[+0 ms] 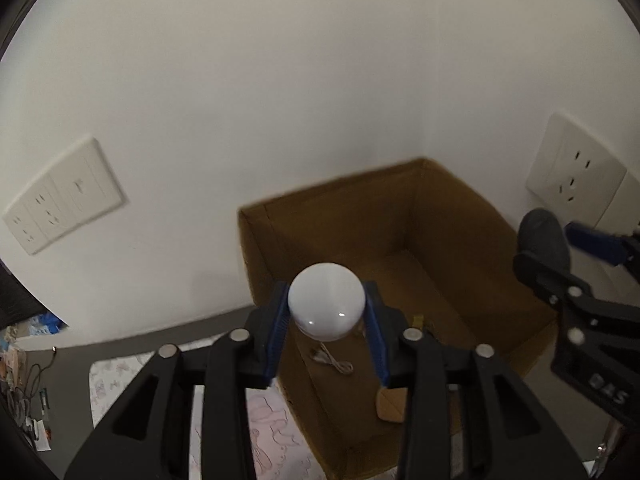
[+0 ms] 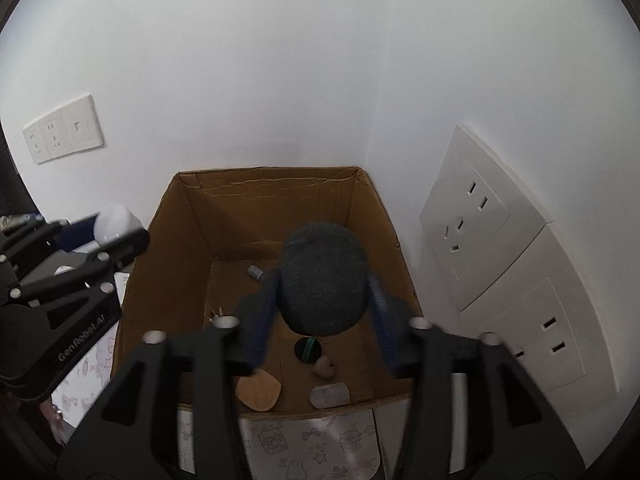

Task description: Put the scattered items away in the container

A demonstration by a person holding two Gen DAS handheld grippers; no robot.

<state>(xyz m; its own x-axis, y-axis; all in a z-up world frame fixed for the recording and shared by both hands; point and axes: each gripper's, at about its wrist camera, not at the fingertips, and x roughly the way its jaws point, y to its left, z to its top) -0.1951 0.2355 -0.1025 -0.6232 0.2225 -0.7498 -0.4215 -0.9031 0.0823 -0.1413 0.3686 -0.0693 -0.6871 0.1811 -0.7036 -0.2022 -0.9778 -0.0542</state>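
My left tongs (image 1: 326, 288) stand wide apart, and the white ball (image 1: 326, 300) sits between the blue pads (image 1: 280, 320) in the lower centre of the left wrist view. The pads are just at its sides, and I see no firm press on it. The ball is above the near left corner of the open cardboard box (image 1: 460, 208), which stands in the corner of the white wall. My right tongs (image 2: 324, 280) are also open. The dark grey ball (image 2: 324, 276) is between their pads in the centre of the right wrist view, with a thin gap on each side, over the inside of the box. On the box floor, lower in that frame, lie a wooden oval piece (image 2: 258, 392), a black round disc (image 2: 307, 349), a pale cylinder (image 2: 330, 395) and a small bottle (image 2: 256, 272). Wall sockets (image 2: 480, 220) are at the right.
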